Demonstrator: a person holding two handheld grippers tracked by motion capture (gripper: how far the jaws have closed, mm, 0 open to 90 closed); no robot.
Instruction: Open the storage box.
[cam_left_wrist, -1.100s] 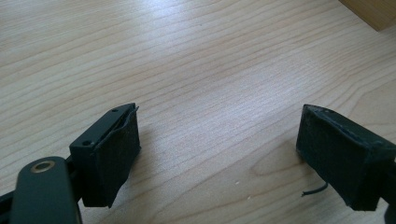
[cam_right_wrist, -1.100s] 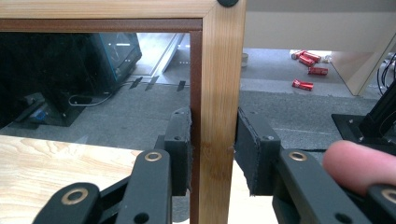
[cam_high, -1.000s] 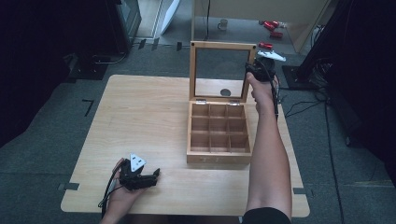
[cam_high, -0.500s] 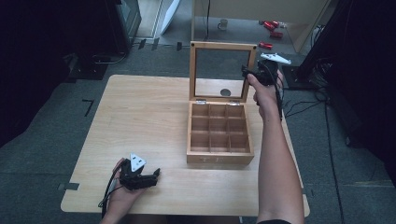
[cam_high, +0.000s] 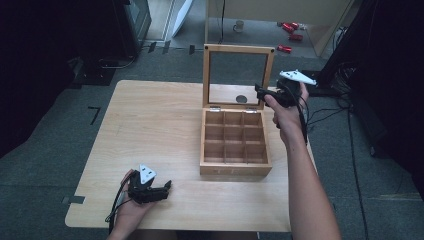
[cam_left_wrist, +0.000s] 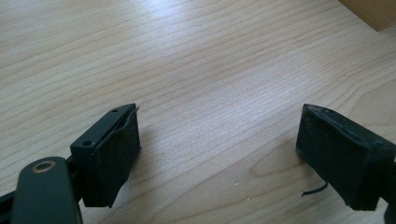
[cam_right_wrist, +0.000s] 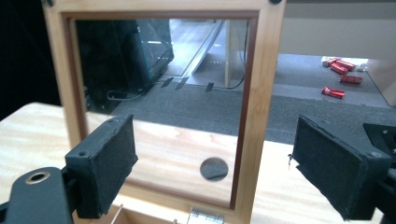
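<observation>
A wooden box (cam_high: 235, 167) with several empty compartments stands right of the table's centre. Its glass-paned lid (cam_high: 239, 49) is raised upright at the back. My right gripper (cam_high: 259, 91) is held in the air at the lid's right edge, open. In the right gripper view the lid's right frame (cam_right_wrist: 259, 107) stands between the wide jaws of my right gripper (cam_right_wrist: 212, 149), touching neither. My left gripper (cam_high: 166, 188) rests open on the table near the front left edge. In the left gripper view, bare wood lies between the jaws of my left gripper (cam_left_wrist: 217, 135).
A dark round spot (cam_right_wrist: 214, 169) on the table shows through the lid's glass. The box's corner (cam_left_wrist: 371, 11) lies ahead of the left gripper. Red items (cam_high: 290, 37) and cables (cam_high: 340, 107) lie on the floor beyond and right of the table (cam_high: 150, 115).
My right hand has lowered the gripper a little along the lid's right edge. The lid stays upright and the left gripper has not moved.
</observation>
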